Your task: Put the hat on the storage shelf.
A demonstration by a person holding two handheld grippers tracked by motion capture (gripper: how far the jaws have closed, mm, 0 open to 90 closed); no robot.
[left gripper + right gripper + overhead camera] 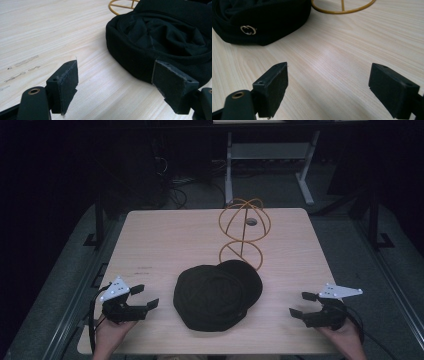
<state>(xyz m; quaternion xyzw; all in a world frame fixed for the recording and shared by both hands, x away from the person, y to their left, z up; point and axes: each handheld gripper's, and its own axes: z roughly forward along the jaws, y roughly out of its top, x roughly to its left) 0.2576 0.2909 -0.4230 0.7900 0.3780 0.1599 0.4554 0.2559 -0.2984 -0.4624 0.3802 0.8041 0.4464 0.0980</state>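
While we hold both the left gripper (145, 298) and right gripper (302, 304) wide open and empty near the worktop's (165, 240) front corners, the black cap (215, 295) lies between them by the front edge, likely ready for grasping.

Wooden table (165, 240): black cap (216, 295), wire stand (243, 232)

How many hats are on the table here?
1: a black cap lying at the table's near centre, between the two open grippers, just in front of the yellow wire stand. None appear hidden.
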